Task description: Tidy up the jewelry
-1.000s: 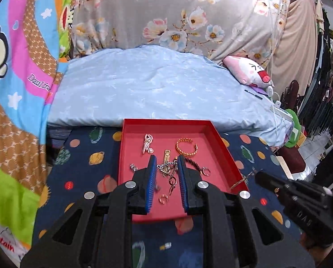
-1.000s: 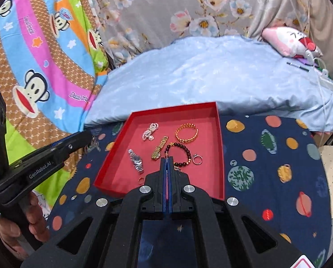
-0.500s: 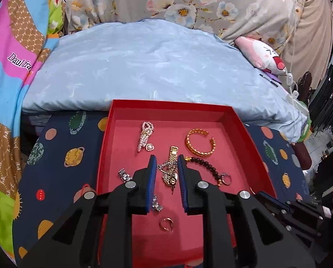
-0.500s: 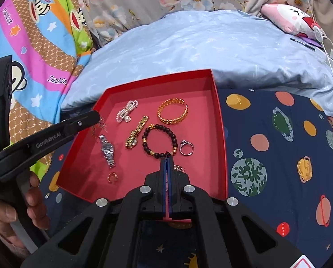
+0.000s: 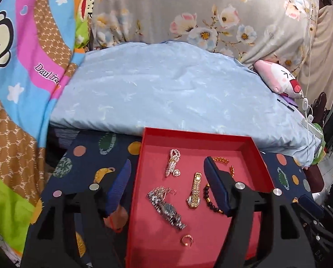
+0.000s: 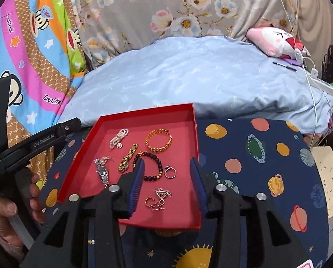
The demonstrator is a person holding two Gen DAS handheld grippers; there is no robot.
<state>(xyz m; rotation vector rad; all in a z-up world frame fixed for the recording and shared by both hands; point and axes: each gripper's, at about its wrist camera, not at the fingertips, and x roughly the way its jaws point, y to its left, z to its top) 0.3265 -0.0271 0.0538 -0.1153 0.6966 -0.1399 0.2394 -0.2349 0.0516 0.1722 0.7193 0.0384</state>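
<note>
we hold both grippers over the red tray on the desk, left gripper and right gripper jaws opening and empty, so the silver watch and pendant earrings lie loose inside.

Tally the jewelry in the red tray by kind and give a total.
Watches: 2, silver watch and gold watch
Bracelets: 2, gold bangle and bead bracelet
Rings: 1, ring
Pearl piece: 1, pearl piece
Small charms or earrings: 3, near edge and beside silver watch
Total: 9
</note>
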